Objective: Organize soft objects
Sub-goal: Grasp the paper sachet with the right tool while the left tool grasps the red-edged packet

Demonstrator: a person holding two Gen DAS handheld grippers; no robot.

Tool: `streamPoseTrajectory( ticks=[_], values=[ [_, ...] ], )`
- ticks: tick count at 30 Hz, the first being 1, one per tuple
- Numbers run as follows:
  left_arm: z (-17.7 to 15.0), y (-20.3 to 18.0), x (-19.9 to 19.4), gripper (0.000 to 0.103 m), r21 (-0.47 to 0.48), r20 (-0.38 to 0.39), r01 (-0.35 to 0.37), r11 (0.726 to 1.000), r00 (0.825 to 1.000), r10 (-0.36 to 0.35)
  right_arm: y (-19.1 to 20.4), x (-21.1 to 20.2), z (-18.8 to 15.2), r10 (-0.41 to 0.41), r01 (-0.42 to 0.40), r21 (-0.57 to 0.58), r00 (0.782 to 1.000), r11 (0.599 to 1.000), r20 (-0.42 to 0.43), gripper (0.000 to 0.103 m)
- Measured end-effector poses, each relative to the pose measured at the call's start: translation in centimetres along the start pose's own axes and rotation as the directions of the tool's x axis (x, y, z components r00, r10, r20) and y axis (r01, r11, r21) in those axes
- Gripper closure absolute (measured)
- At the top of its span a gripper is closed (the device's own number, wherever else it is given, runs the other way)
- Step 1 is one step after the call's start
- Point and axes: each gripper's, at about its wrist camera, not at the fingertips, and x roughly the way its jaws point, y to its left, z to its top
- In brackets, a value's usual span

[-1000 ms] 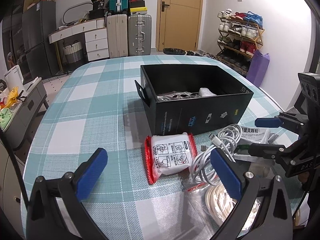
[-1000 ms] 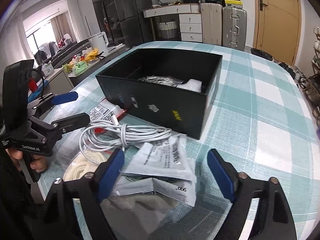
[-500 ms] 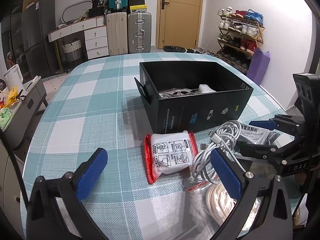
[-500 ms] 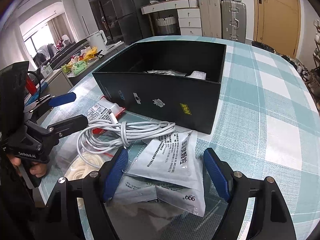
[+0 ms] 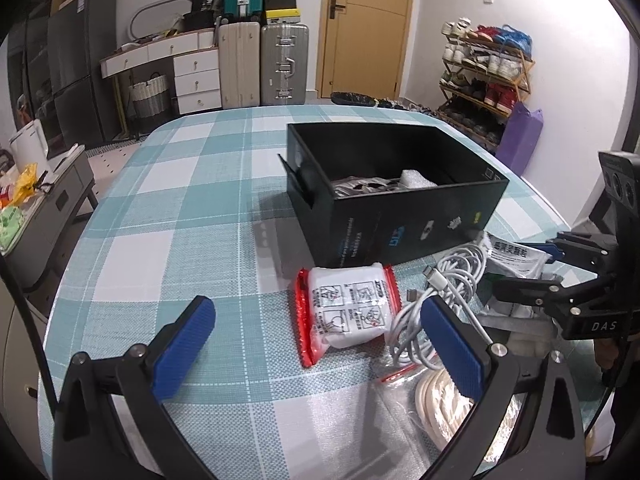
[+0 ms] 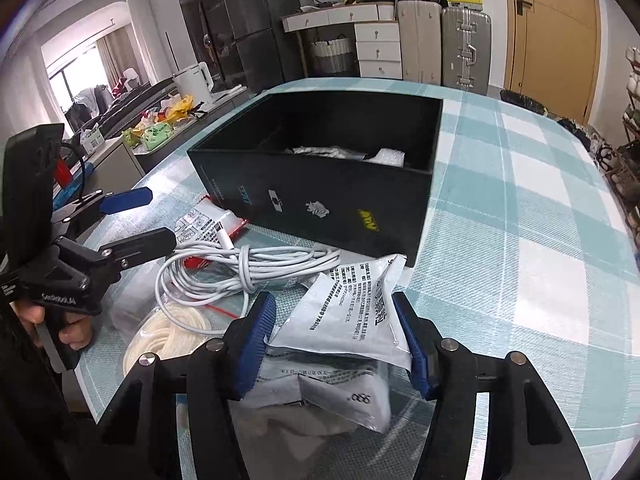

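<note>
Over the last second my right gripper (image 6: 334,340) had come forward and narrowed: its blue pads, which had stood wide apart over the pile, now sat on either side of the grey printed pouch (image 6: 352,312) in the lower middle of the right wrist view. The left pad touched the pouch's edge and the right pad looked to be against its other side, but I could not tell whether the pouch was yet squeezed or only bracketed. It was about half closed, not yet lifting anything.

My left gripper (image 5: 316,344) had barely moved. It hung wide open and empty at the bottom of the left wrist view, with the red-edged white packet (image 5: 348,312) lying on the checked tablecloth (image 5: 168,208) just ahead of it and the white cable bundle (image 5: 436,300) beside its right pad.

The black box (image 6: 328,184) stood in the middle of the right wrist view, just behind the pile, with a couple of soft packets already at its bottom. A coil of cream rope in a clear bag (image 6: 168,336) lay at the lower left, under the cable.

I judged this to be the start of the next pick: the pouch would go into the box once the grip was firm. Being slick and limp, it might slip or drag the packet beneath it along.
</note>
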Motion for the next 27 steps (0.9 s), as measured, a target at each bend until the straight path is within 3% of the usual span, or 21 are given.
streamPoseTrajectory(
  ticks=[8,19,27],
  values=[
    [0.0,1.0,0.8,0.0,-0.05,-0.043,-0.024,0.998,0.999,0.022,-0.6,-1.5,0.1,-0.008,0.008,0.001,1.0,1.0,0.03,0.044],
    [0.7,-0.4,2.7,0.0,0.0,-0.12,-0.041,0.999,0.992,0.041,-1.4,-3.2,0.1,-0.02,0.019,0.009,0.998,1.0,0.064,0.044],
    [0.7,-0.4,3.1,0.011,-0.01,-0.142,-0.02,1.0,0.99,0.018,-1.9,-3.9,0.2,-0.028,0.026,0.021,0.996,0.999,0.081,0.044]
  ],
)
